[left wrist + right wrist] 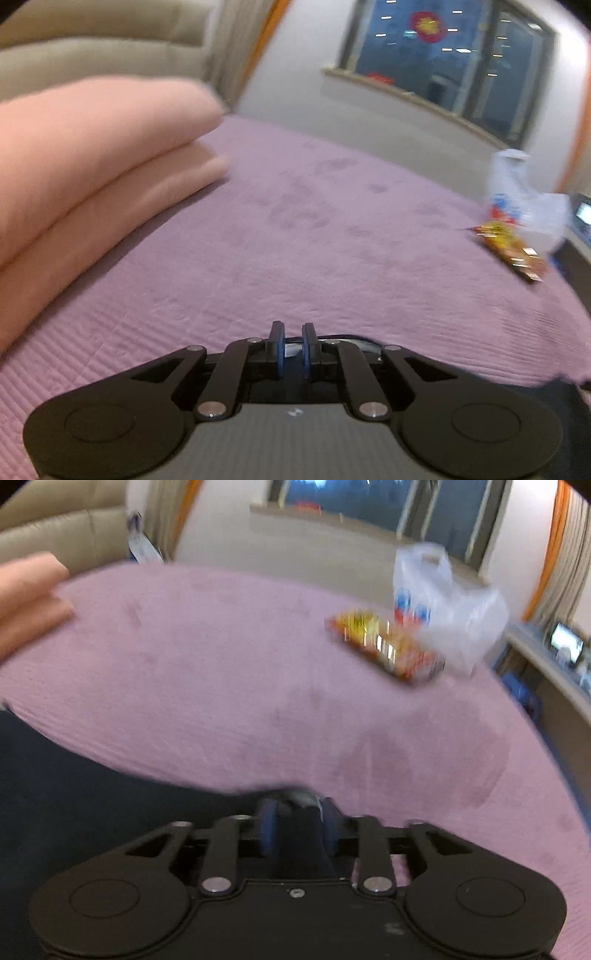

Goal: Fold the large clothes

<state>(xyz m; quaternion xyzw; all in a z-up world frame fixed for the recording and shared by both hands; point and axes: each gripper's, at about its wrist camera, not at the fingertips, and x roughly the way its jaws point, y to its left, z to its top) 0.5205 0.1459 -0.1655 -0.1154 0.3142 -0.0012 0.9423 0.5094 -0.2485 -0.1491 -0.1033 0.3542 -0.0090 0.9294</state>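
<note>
Folded blanket (92,155) lies on the bed cover (295,229), ahead and left of the left gripper (293,347). Snack packet (384,644) on the cover ahead and right of the right gripper (295,827); plastic bag (443,602) just behind it, touching. Dark garment (74,794) lies left of and under the right gripper. Window (443,55) beyond the bed. Headboard (92,48) behind the blanket.

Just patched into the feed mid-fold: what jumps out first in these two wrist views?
The purple bedspread fills both views. A folded pink blanket is stacked at its left, near the beige headboard. A shiny snack packet lies toward the far right beside a white plastic bag. Dark navy cloth lies at the near edge by the right gripper.
</note>
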